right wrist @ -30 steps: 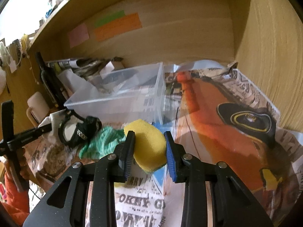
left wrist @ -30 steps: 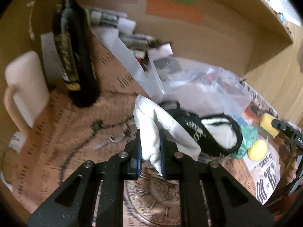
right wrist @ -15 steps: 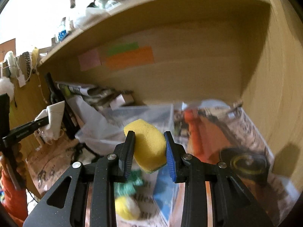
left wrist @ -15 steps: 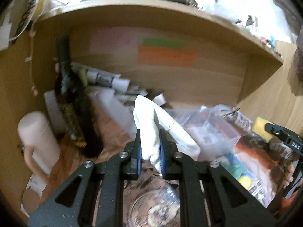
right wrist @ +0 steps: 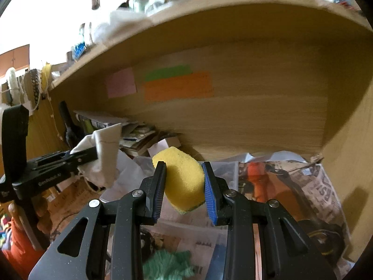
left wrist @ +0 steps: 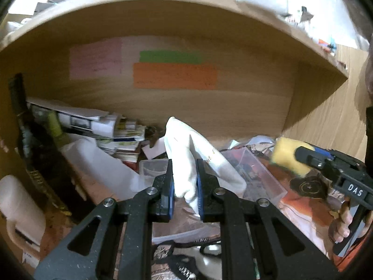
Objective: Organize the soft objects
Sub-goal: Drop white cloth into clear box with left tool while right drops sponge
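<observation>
My left gripper (left wrist: 184,175) is shut on a white cloth (left wrist: 186,144) and holds it in the air above the clear plastic box (left wrist: 261,172). The cloth also shows in the right wrist view (right wrist: 105,149). My right gripper (right wrist: 184,179) is shut on a yellow sponge (right wrist: 184,177), held up over the box's near edge (right wrist: 223,165). The sponge shows in the left wrist view (left wrist: 286,156) at the right. A green fluffy cloth (right wrist: 170,266) lies on the newspaper below. A black-and-white soft item (left wrist: 200,256) lies below the left gripper.
A dark bottle (left wrist: 30,140) and a white mug (left wrist: 18,210) stand at the left. Stacked papers (left wrist: 98,128) lie against the wooden back wall (left wrist: 209,107). A shelf overhangs above. Newspaper (right wrist: 303,186) covers the desk at the right.
Both grippers have risen from the desk with their loads. The white cloth came up off the black-and-white item, and the sponge moved up and toward the clear box.
</observation>
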`<state>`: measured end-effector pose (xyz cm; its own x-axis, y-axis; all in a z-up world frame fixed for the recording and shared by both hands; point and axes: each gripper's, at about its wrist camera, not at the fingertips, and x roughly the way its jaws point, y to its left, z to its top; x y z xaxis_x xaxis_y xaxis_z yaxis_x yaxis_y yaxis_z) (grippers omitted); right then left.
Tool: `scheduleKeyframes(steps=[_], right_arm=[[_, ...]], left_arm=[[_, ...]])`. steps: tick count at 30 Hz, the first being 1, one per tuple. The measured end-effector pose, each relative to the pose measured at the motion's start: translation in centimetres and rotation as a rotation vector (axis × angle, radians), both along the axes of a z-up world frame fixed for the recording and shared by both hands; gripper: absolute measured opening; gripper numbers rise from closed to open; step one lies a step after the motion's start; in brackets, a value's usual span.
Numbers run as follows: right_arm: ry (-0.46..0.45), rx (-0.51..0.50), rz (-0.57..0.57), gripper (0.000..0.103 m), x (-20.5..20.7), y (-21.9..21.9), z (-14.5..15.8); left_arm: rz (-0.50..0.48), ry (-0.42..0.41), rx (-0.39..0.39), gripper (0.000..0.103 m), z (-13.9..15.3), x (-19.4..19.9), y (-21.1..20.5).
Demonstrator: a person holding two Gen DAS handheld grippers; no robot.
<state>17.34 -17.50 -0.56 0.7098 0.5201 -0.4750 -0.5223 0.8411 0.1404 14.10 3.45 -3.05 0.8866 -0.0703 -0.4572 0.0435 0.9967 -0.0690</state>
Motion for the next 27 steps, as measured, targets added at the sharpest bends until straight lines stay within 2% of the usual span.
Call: scheduleKeyframes(steps=[13, 16, 21, 27], right_arm=[[0.199, -0.14, 0.011, 0.028, 5.6, 2.9, -5.7], [0.233, -0.178, 0.007, 0.028, 6.4, 3.3, -7.0], [0.257, -0.219, 0.006, 0.028, 7.2, 3.8, -8.6], [0.229, -0.253, 0.022, 0.031, 6.9, 4.6, -8.8]], left_arm=[[-0.05, 0.213, 0.041, 0.015, -4.3, 7.1, -1.3], [-0.073, 0.267, 0.026, 0.015, -5.5, 8.4, -1.4], [-0.075, 0.318, 0.015, 0.015, -7.1, 9.8, -1.4], [-0.059, 0.314, 0.072, 0.017, -7.6, 9.7, -2.2]])
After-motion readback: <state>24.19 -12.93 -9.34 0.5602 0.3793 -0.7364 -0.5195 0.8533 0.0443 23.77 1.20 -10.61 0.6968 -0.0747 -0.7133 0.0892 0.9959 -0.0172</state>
